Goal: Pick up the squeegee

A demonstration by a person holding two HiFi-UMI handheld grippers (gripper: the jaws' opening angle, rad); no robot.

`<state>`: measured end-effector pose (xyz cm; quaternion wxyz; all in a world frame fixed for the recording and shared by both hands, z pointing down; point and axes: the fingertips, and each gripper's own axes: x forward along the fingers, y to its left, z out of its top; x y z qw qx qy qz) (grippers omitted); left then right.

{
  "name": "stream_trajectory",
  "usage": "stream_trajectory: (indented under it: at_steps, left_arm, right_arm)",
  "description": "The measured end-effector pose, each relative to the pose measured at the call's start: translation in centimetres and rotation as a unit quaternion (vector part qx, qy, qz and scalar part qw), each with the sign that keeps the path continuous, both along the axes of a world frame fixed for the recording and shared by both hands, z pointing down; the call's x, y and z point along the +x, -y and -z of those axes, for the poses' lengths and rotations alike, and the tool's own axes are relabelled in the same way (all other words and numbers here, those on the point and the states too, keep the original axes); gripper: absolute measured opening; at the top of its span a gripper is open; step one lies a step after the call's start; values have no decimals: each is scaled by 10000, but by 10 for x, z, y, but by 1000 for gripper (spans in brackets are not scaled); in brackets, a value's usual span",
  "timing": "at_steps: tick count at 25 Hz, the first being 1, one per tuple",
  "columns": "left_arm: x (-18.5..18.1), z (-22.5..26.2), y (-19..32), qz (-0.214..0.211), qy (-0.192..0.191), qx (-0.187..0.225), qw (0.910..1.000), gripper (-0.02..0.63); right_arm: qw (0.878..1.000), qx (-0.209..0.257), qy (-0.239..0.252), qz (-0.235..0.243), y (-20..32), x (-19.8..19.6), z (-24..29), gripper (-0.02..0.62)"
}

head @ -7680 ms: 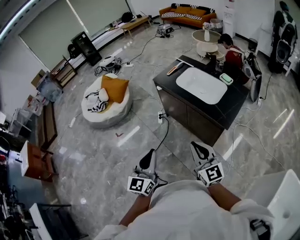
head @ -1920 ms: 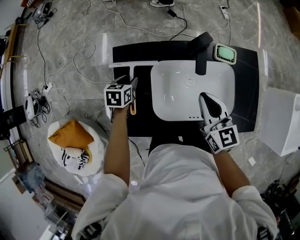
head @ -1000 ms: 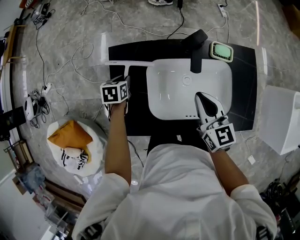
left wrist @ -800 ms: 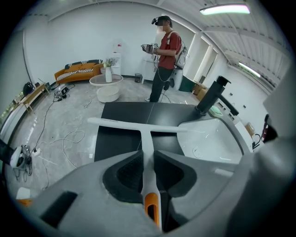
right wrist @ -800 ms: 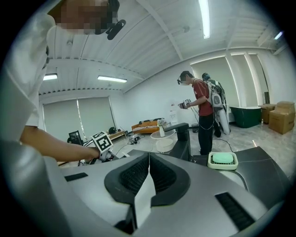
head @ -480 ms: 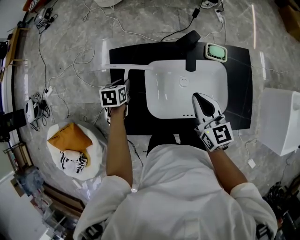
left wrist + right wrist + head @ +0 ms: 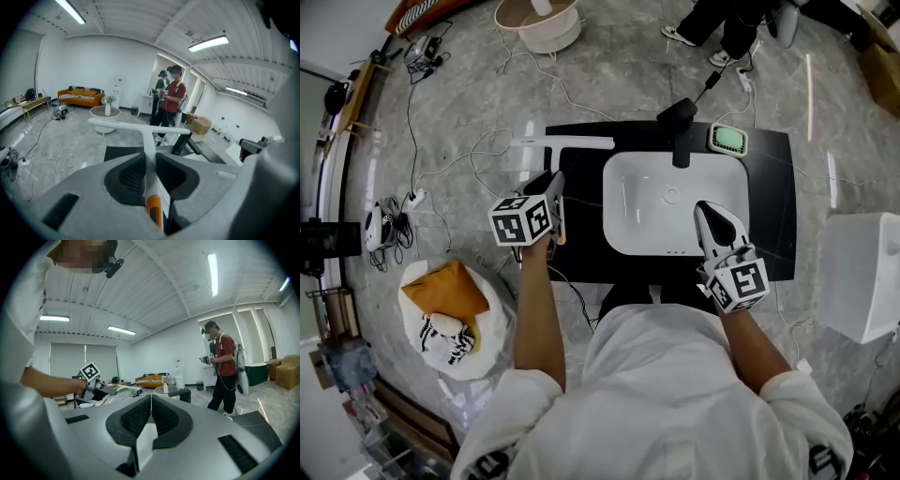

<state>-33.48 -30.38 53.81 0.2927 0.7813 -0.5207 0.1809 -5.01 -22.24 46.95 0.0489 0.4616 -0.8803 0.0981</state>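
Note:
The squeegee (image 7: 562, 142) is white, with a long blade across the top and an orange-tipped handle. My left gripper (image 7: 555, 180) is shut on the handle and holds it in the air above the left end of the black counter (image 7: 773, 206). In the left gripper view the handle runs up between the pads, the squeegee's blade (image 7: 140, 127) is level ahead of my left gripper (image 7: 149, 159), and the orange tip (image 7: 153, 208) pokes out behind. My right gripper (image 7: 705, 208) hovers over the white sink (image 7: 628, 234), shut with nothing in it; my right gripper (image 7: 151, 401) has its pads together.
A black faucet (image 7: 678, 117) and a green soap dish (image 7: 727, 140) sit behind the basin. A white box (image 7: 862, 272) stands right of the counter, a round cushion (image 7: 441, 309) on the floor to the left. Cables cross the floor. A person (image 7: 174, 101) stands beyond the counter.
My left gripper has risen and carried the squeegee up off the counter. My right gripper has also lifted a little above the sink.

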Motion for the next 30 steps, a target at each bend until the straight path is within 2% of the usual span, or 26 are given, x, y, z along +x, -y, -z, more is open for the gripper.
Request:
stream_trajectory:
  at_steps: [4, 8, 12, 17, 20, 25, 30]
  left_arm:
    - [6, 63, -13, -22, -141, 594, 9981, 81]
    - [19, 131, -28, -152, -284, 1227, 9919, 81]
    - [36, 197, -48, -308, -447, 1944, 9794, 81]
    - [58, 263, -76, -556, -736, 2734, 9575, 81]
    - [67, 283, -91, -590, -929, 3022, 9469, 81]
    - [75, 291, -115, -429, -937, 3388, 9352, 81]
    - [90, 282, -120, -351, -1012, 3480, 9314, 81]
  right_arm:
    - [9990, 226, 149, -355, 2, 26, 28, 15]
    - [9966, 657, 72, -483, 9, 46, 64, 15]
    - [9929, 1055, 50, -546, 14, 63, 98, 15]
    - [9883, 1433, 100, -511, 15, 80, 135, 15]
    - [9864, 1536, 117, -566, 15, 93, 147, 15]
    - [9865, 1520, 181, -583, 11, 113, 154, 15]
    - [9875, 1468, 202, -532, 9, 131, 159, 14]
